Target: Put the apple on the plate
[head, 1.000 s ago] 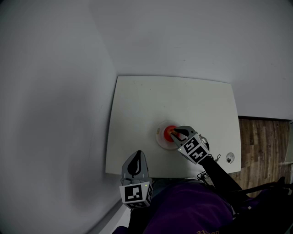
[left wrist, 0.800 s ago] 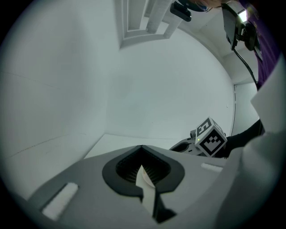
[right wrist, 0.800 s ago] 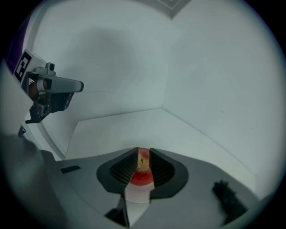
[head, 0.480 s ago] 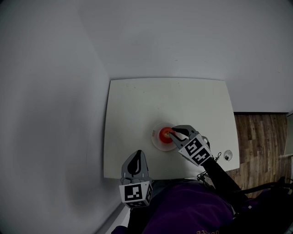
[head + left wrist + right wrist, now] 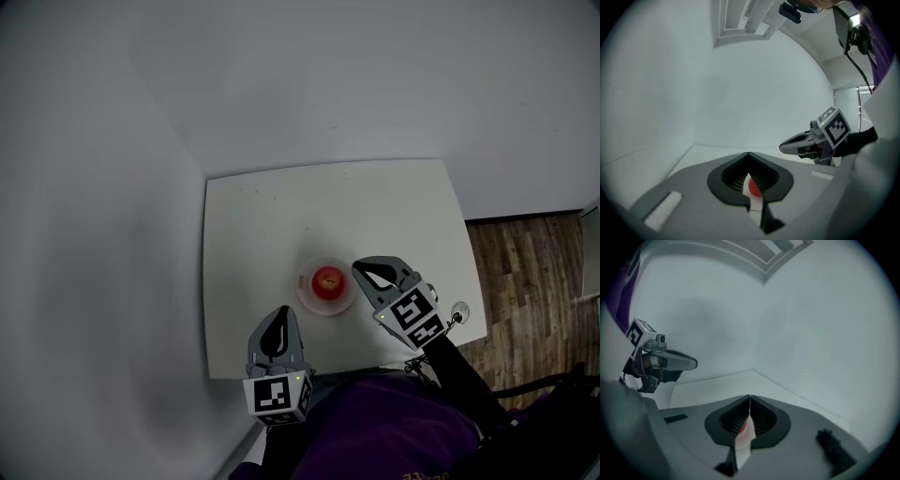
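Apple (image 5: pixel 327 279) on plate (image 5: pixel 306 295); R hand-held gripper (image 5: pixel 359 271) beside, jaws together.

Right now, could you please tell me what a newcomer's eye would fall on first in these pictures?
The red apple is the one bright spot, sitting on the pale plate near the middle of the white table. Next come the two shut, empty claws: the right claw just right of the plate, the left claw at the table's near edge.
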The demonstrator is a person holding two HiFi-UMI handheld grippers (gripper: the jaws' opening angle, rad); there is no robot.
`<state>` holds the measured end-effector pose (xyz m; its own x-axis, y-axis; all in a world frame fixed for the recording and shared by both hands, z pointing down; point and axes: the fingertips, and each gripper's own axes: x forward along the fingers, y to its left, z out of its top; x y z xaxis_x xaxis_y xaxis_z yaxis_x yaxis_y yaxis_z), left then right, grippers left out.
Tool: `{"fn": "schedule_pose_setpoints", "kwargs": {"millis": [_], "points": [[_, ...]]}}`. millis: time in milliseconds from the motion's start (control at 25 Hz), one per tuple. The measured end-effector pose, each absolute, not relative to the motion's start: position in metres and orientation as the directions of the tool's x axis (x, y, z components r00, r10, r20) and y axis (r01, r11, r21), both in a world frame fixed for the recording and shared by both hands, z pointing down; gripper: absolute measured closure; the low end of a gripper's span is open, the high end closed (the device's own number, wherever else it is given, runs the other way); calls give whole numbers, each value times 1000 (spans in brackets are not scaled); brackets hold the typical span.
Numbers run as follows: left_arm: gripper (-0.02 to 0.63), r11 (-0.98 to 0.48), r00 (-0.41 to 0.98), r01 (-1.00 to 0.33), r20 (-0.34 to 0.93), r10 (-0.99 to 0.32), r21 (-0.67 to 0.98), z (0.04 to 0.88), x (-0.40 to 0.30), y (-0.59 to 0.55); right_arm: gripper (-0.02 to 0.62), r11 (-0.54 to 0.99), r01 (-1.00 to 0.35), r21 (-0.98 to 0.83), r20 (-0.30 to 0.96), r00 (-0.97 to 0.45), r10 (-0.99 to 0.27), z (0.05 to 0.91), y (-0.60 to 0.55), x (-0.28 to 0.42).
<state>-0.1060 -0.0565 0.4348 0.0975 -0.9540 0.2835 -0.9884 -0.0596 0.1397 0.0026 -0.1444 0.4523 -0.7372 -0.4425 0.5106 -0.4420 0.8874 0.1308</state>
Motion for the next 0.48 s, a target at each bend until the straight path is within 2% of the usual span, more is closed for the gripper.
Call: {"fn": "schedule_pose_setpoints", "kwargs": {"millis": [480], "points": [[598,-107,129,-989,254,-958,99,419,-88,-67,584,822,-556,125,400,-730,-555,420,-154,29]]}}
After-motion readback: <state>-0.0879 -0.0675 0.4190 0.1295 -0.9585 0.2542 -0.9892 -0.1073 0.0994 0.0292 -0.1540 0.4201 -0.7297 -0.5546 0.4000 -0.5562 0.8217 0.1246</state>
